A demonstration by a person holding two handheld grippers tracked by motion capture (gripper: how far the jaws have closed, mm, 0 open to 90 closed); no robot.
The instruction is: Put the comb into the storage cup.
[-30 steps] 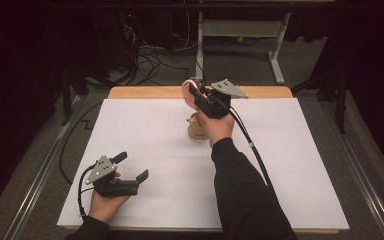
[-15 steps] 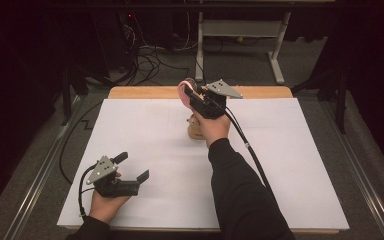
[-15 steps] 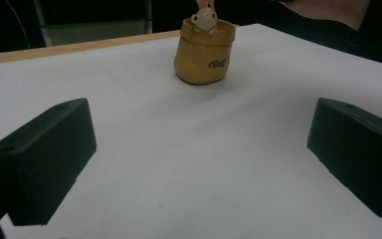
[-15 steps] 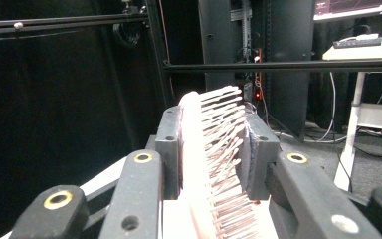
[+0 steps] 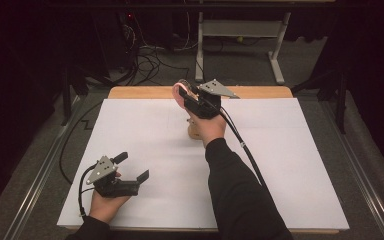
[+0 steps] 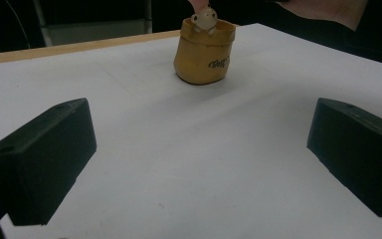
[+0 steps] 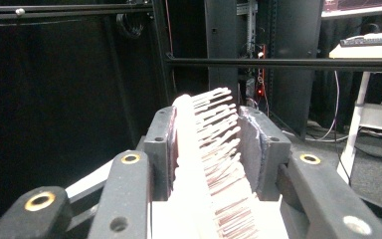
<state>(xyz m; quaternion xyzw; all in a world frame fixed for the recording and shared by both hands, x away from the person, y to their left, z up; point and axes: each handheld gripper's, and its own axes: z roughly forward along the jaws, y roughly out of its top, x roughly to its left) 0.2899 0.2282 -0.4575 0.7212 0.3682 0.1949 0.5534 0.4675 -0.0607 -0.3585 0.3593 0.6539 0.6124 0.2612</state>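
My right gripper (image 5: 184, 94) hangs over the far middle of the table with a pink brush (image 5: 178, 91) between its jaws. In the right gripper view the brush (image 7: 191, 149) has its back against the left pad and its bristles reaching the right pad; the jaws (image 7: 206, 122) have just been opening. Below that hand stands a tan pot (image 5: 194, 132). The left gripper view shows the pot (image 6: 202, 57) with a small pale figure (image 6: 204, 19) on its rim. My left gripper (image 5: 133, 166) rests at the front left, open and holding nothing, its jaws (image 6: 199, 164) pointed toward the pot.
White paper (image 5: 280, 165) covers the table, with a wooden strip (image 5: 145, 92) showing along the far edge. Cables (image 5: 150, 55) and a desk frame (image 5: 240, 35) stand on the floor beyond. A black cable (image 5: 242, 145) trails along my right forearm.
My right gripper with the brush has shifted slightly to the left above the pot. The left gripper has stayed where it was.
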